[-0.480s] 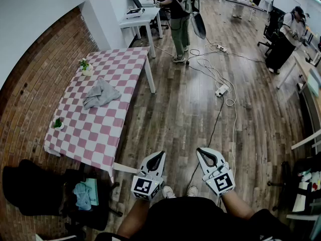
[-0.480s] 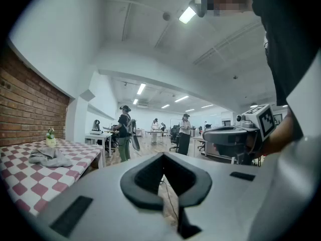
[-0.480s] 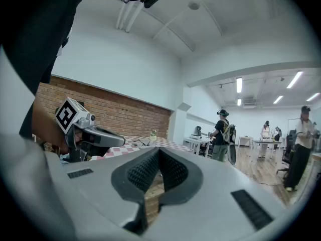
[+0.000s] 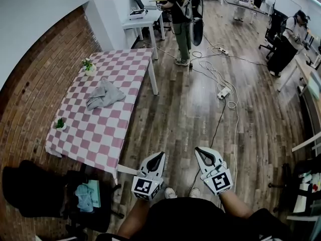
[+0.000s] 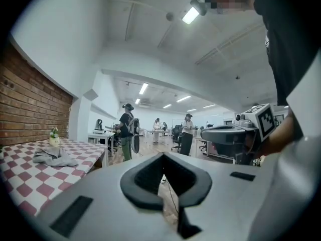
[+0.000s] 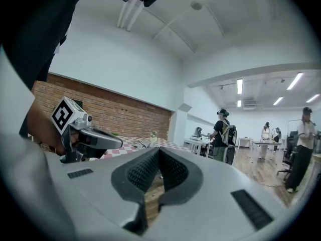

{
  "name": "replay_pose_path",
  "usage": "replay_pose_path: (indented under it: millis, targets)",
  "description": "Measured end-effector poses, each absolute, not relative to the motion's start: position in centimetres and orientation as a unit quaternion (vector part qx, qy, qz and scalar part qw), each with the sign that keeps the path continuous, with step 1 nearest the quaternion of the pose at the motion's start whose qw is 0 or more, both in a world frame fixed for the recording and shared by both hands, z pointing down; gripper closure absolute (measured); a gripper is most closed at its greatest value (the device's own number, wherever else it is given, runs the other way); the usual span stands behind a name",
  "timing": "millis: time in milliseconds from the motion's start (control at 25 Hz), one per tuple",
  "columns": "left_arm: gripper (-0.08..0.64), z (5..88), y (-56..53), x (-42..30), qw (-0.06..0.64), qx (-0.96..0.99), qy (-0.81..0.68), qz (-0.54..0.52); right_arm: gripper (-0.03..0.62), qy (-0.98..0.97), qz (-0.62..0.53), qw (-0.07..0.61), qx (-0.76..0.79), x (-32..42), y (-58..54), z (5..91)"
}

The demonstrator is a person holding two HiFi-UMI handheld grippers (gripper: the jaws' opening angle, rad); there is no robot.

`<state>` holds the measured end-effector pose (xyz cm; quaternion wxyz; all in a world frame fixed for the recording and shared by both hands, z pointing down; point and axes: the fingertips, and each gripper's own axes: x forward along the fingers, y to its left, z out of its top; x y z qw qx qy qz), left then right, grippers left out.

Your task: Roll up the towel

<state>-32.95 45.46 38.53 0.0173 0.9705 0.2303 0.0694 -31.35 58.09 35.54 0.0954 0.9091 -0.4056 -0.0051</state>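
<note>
- towel [image 4: 104, 95]: grey, crumpled in a loose heap, abt mid checkered table [image 4: 95, 132]
- left gripper [image 4: 158, 155] & right gripper [image 4: 199, 151]: jaws pressed together, empty, well off table's near edge

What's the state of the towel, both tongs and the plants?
Grey cloth towel: crumpled, unrolled, on the pink-and-white checkered table.
Left tongs: shut, empty, away from the table.
Right tongs: shut, empty.
Far small potted plant: upright.
Near small potted plant: upright.
</note>
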Motion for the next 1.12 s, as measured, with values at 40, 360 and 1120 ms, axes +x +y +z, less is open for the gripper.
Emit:
replay_pose_path:
  millis: [40, 360, 1120]
  targets:
    - [0.563, 38.5, 45.2, -33.0, 0.019, 0.97, 0.231, 0.068, 0.595, -0.404, -0.002, 0.095, 0.91, -31.4, 58.0, 35.6]
    - [0.563, 39.1, 42.8, -33.2, 0.023, 0.972, 0.225, 0.068, 0.594, -0.386, 0.007, 0.085, 0.918, -31.3, 56.5, 36.0]
    - [-0.034, 39.8, 35.5, -33.2, 0.049, 0.985, 0.154, 0.056, 0.0, -0.342, -0.027, 0.071, 0.937, -30.5, 52.1, 35.0]
